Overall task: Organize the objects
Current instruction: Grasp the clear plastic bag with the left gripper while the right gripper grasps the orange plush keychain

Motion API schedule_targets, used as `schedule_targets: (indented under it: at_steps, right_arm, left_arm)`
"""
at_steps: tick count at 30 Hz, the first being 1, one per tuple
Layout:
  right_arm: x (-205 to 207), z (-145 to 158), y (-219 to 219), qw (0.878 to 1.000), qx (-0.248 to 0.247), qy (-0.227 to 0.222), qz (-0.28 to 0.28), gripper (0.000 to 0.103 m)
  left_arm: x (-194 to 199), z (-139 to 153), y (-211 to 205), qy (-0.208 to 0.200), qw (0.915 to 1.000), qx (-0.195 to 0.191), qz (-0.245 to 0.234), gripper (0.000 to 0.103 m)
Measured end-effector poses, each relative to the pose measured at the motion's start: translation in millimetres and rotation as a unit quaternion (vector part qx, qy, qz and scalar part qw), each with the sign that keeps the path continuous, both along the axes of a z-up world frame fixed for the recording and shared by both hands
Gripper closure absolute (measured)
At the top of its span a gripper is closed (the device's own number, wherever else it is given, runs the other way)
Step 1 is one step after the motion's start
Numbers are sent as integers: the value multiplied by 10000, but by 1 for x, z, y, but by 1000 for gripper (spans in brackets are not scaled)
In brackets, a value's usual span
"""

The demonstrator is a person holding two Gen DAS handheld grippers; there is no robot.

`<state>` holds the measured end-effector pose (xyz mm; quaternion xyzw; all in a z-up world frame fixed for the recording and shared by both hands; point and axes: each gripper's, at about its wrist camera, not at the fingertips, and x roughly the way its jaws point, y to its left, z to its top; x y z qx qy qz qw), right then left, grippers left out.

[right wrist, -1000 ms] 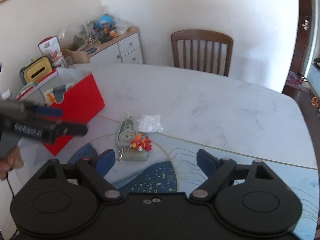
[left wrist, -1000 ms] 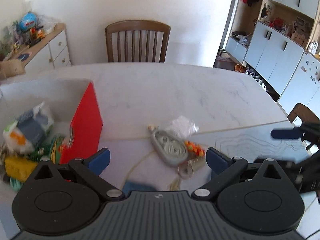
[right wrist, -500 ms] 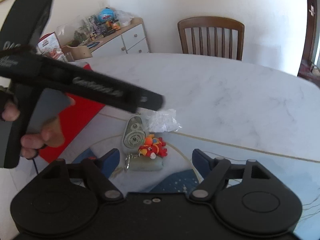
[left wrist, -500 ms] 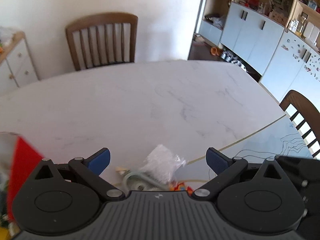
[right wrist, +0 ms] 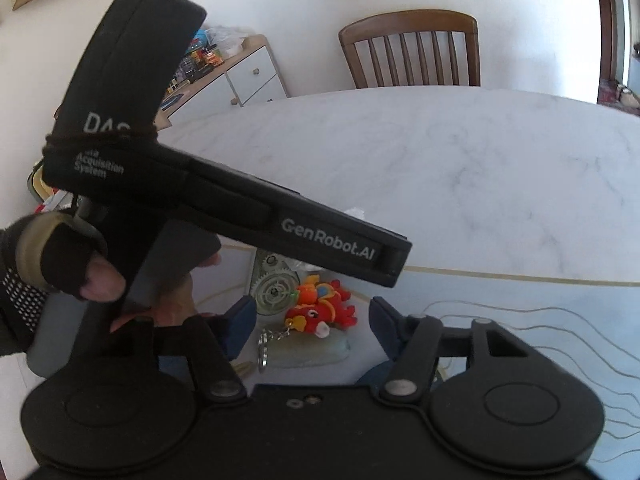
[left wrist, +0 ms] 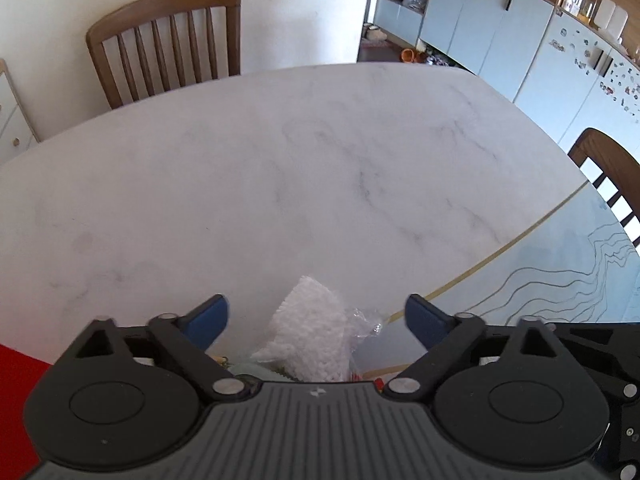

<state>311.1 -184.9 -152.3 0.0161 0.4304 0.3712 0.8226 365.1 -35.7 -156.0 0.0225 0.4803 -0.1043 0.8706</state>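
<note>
1. Right gripper point(right wrist: 310, 326): jaws part open and closing, pads on either side of the orange-red plush keychain point(right wrist: 320, 312). No contact visible yet; nothing held.
2. The keychain lies on a pale flat pouch point(right wrist: 312, 350), key ring point(right wrist: 263, 354) trailing toward the camera. Judgement: close on the plush body alone, or the pouch may drag along.
3. Grey gear-patterned item point(right wrist: 274, 284) sits just behind the plush, touching or nearly so. Lift straight up to avoid nudging it.
4. Left gripper point(left wrist: 316, 320): jaws wide but closing, astride a white fluffy piece in a clear bag point(left wrist: 316, 336). Pads clear of it; nothing gripped.
5. Crinkly film will likely slip. Grip the padded middle, not the loose edge.
6. The two tools crowd one cluster; the left one's body point(right wrist: 240, 208) crosses above the right's target. Move one at a time.
7. Red bin point(left wrist: 20, 364) at near left edge, likely destination. Marble table point(left wrist: 320, 160) beyond is bare.
</note>
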Motion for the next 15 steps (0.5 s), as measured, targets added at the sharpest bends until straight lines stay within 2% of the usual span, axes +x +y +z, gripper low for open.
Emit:
schedule_targets:
  at_steps: [1,4,6,8,13,15]
  right_arm:
    - [0,0,-1,10000,22,25,3,44]
    - [0,-1,-1,10000,63,49,47,46]
    - [0,-1,-2,9999,71,68,46,47]
    - [1,-3,-3,9999,87,129,9,49]
    - [3,-4,-7,9996,109,245,-110,58]
    - [2,-5,-9,9994,105,275,-175,65]
  left_arm:
    - [0,-2,-1,34,10000,-4,-24,17]
    - [1,-4,-4,-8,9999,49,-121,19]
    - [1,-4,-6,-44,9998,88,-156,26]
    - [0,-3,-7,-89,9996,164,-198,40]
    - [-1,0,-10,-153,9990,209,-352,55]
    - [-2,2,-11,-183,9989,225,-360,58]
